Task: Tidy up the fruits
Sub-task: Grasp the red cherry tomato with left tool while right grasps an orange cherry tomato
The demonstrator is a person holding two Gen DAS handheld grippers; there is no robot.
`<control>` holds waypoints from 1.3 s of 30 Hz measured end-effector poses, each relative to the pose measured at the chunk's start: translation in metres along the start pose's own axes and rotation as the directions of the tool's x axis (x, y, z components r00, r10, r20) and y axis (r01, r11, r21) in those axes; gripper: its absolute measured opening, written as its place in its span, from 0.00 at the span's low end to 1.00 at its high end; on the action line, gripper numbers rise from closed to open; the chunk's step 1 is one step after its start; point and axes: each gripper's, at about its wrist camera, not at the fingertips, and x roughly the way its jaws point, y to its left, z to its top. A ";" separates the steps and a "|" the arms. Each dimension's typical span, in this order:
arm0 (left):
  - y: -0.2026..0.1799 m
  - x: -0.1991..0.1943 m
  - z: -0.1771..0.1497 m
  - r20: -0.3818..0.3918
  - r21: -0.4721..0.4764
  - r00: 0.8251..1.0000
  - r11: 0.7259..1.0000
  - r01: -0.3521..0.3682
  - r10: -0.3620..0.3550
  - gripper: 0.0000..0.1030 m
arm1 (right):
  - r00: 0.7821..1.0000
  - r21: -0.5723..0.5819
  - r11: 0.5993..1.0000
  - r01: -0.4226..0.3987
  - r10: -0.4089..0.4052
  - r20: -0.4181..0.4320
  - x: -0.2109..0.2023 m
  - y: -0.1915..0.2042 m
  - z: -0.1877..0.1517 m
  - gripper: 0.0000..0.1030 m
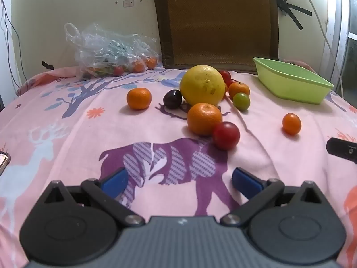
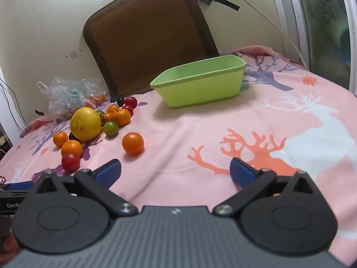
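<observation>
Loose fruit lies on the pink bedsheet: a big yellow grapefruit [image 1: 202, 85] [image 2: 85, 124], an orange mandarin [image 1: 204, 118] in front of it, a red tomato [image 1: 226, 135] [image 2: 70, 162], a dark plum [image 1: 172, 99], a green tomato [image 1: 241, 101] [image 2: 111, 128], a lone mandarin at left [image 1: 139, 98] and a small orange fruit at right [image 1: 291, 124] [image 2: 133, 143]. An empty green tub [image 1: 292, 82] [image 2: 200, 82] stands at the back right. My left gripper [image 1: 178, 182] is open and empty, short of the fruit. My right gripper [image 2: 175, 170] is open and empty, in front of the tub.
A clear plastic bag [image 1: 111, 51] [image 2: 67, 96] with more fruit lies at the back left by the wall. A brown cushion [image 1: 216, 22] [image 2: 147, 38] leans on the wall behind. A phone edge [image 1: 3, 162] shows at far left.
</observation>
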 end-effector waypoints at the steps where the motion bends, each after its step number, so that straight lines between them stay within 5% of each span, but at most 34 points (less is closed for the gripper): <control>1: 0.000 0.000 0.000 0.002 -0.002 1.000 1.000 0.003 -0.003 1.00 | 1.000 0.032 0.999 -0.017 0.017 0.002 0.000 -0.001 0.000 1.00; 7: 0.005 0.000 0.012 -0.038 0.005 0.998 0.999 0.048 -0.048 1.00 | 0.999 0.017 0.999 -0.048 0.048 0.010 0.001 -0.002 0.002 1.00; 10: 0.014 -0.015 0.022 0.135 -0.042 0.988 0.996 0.075 -0.068 1.00 | 0.996 -0.110 0.991 -0.074 0.079 0.041 -0.007 0.003 0.015 0.94; 12: 0.009 -0.017 0.036 0.185 0.011 0.978 0.995 0.100 -0.100 1.00 | 0.992 -0.192 0.975 -0.109 0.120 0.046 -0.010 0.004 0.023 0.81; 13: 0.006 -0.017 0.037 0.183 0.036 0.975 0.992 0.121 -0.125 0.99 | 0.990 -0.237 0.964 -0.123 0.135 0.033 -0.006 0.015 0.024 0.67; 14: -0.002 -0.017 0.036 0.174 0.073 0.971 0.985 0.156 -0.167 0.94 | 0.986 -0.268 0.950 -0.158 0.166 0.007 -0.003 0.017 0.027 0.51; 16: -0.012 -0.007 0.044 0.140 0.112 0.968 0.975 0.192 -0.207 0.83 | 0.977 -0.300 0.929 -0.215 0.207 -0.060 0.008 0.021 0.030 0.37; 22: -0.025 0.030 0.045 -0.001 0.083 0.969 0.966 0.246 -0.247 0.53 | 0.971 -0.365 0.900 -0.237 0.221 -0.085 0.029 0.037 0.030 0.35; 30: -0.018 0.034 0.039 -0.035 0.021 0.967 0.968 0.252 -0.251 0.53 | 0.962 -0.363 0.893 -0.267 0.223 -0.158 0.056 0.036 0.035 0.36; 33: -0.019 0.033 0.037 -0.023 0.029 0.970 0.970 0.242 -0.241 0.53 | 0.960 -0.362 0.891 -0.274 0.233 -0.154 0.055 0.036 0.034 0.30; 35: -0.019 0.033 0.039 -0.019 0.026 0.968 0.968 0.250 -0.250 0.30 | 0.961 -0.366 0.890 -0.272 0.232 -0.151 0.053 0.036 0.034 0.29; 37: -0.018 0.034 0.042 -0.023 0.017 0.966 0.966 0.257 -0.257 0.29 | 0.960 -0.370 0.887 -0.277 0.239 -0.145 0.052 0.037 0.034 0.29; 39: -0.018 0.033 0.048 -0.026 -0.017 0.945 0.946 0.325 -0.325 0.29 | 0.961 -0.375 0.886 -0.274 0.245 -0.125 0.047 0.036 0.037 0.29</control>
